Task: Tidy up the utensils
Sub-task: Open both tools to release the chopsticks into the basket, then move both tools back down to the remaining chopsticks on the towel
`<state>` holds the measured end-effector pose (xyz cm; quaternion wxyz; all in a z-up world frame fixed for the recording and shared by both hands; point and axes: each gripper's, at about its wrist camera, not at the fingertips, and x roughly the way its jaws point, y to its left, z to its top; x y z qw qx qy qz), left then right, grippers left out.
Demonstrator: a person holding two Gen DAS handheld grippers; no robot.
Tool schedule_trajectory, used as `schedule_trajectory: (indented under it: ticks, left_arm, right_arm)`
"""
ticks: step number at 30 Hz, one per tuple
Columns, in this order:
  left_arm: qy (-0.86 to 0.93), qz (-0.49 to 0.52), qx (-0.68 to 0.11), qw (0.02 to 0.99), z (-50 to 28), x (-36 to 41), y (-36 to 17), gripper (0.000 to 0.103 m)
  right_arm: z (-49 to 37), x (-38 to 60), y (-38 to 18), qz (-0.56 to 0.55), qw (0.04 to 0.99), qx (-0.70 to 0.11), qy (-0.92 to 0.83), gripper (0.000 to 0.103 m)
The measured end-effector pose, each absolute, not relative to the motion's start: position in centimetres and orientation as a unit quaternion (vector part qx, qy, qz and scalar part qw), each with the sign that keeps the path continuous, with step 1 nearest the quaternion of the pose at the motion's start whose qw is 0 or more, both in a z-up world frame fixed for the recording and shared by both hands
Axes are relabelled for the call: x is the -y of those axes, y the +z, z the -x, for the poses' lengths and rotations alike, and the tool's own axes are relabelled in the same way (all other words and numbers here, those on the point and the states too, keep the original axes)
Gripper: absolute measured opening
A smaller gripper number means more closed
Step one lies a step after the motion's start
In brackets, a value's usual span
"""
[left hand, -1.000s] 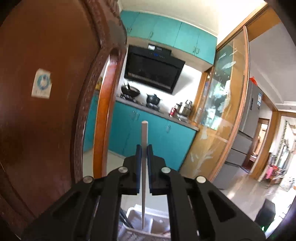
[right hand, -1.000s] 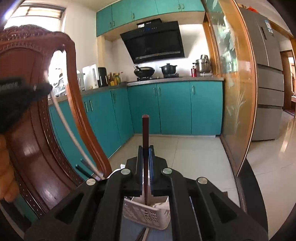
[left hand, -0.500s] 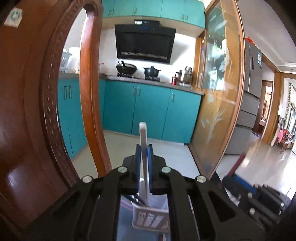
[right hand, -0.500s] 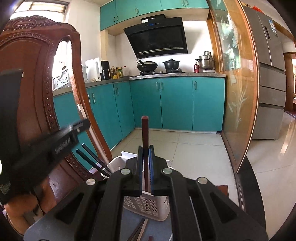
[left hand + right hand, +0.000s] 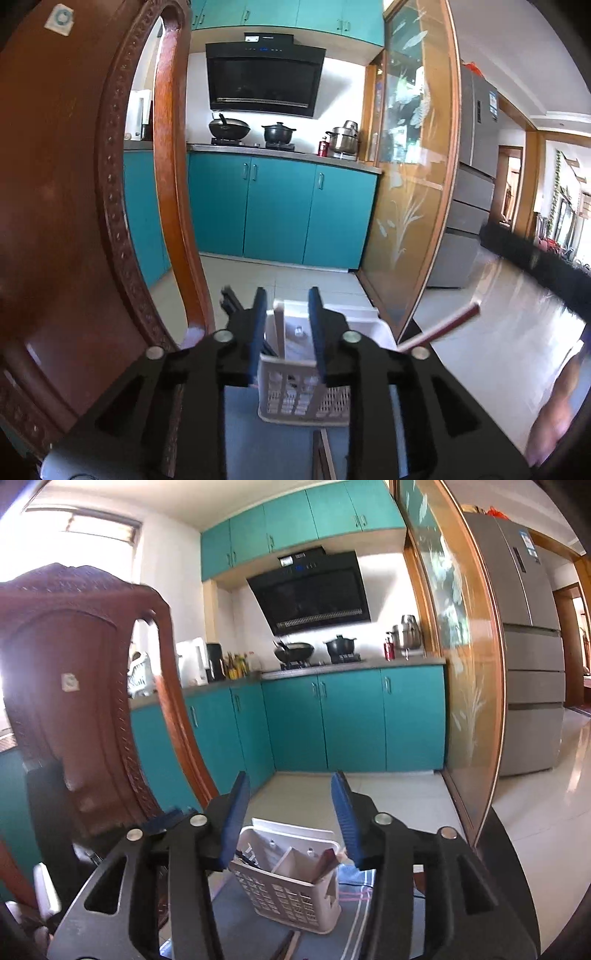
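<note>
A white perforated utensil basket (image 5: 303, 398) stands on the blue-grey table mat, just past both grippers; it also shows in the right wrist view (image 5: 291, 890). My left gripper (image 5: 284, 314) is open, and a white utensil (image 5: 279, 328) stands loose in the basket between its fingers. A dark red utensil (image 5: 443, 326) leans out of the basket's right side, blurred. My right gripper (image 5: 291, 805) is open and empty above the basket, where the red utensil's end (image 5: 325, 864) rests in a compartment. Black chopsticks (image 5: 231, 299) stick up at the basket's left.
A carved wooden chair back (image 5: 74, 206) rises close on the left, also in the right wrist view (image 5: 85, 701). More utensils (image 5: 323, 458) lie on the mat before the basket. A glass sliding door (image 5: 461, 701) and teal cabinets (image 5: 351, 720) stand behind.
Both grippers have opened. The white utensil and the dark red one left the jaws and now sit in the basket. Both grippers pulled back and up a little.
</note>
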<state>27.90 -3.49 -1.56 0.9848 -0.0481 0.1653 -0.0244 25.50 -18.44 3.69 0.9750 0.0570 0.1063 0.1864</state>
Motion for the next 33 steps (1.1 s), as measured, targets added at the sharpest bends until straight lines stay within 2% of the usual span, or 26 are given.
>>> schedule_trajectory:
  ticks: [5,10,14,20,26,33]
  left_arm:
    - [-0.023,0.015,-0.194,0.981,-26.6,3.8,-4.2,0.040]
    - [-0.019,0.015,-0.242,0.970,-26.9,3.3,-6.2,0.042]
    - [-0.017,0.015,-0.240,0.971,-26.7,3.0,-6.2,0.047]
    - [-0.019,0.020,-0.250,0.968,-27.1,3.2,-6.3,0.051]
    - [-0.020,0.018,-0.269,0.963,-27.3,3.3,-7.0,0.053]
    - [-0.020,0.020,-0.290,0.957,-27.5,3.1,-7.9,0.055]
  right_arm:
    - [-23.1,18.2,3.1,-0.042,0.971,-0.105,0.211,0.053]
    - [-20.5,18.4,-1.6,-0.008,0.955,-0.138,0.261,0.056]
    - [-22.8,16.6,-8.6,0.055,0.918,-0.302,0.251,0.058]
    - [-25.9,15.9,-15.2,0.079,0.871,-0.450,0.182,0.058]
    - [-27.0,15.6,-18.3,0.076,0.846,-0.506,0.152,0.058]
    - [-26.5,14.9,-18.4,0.092,0.852,-0.495,0.143,0.056]
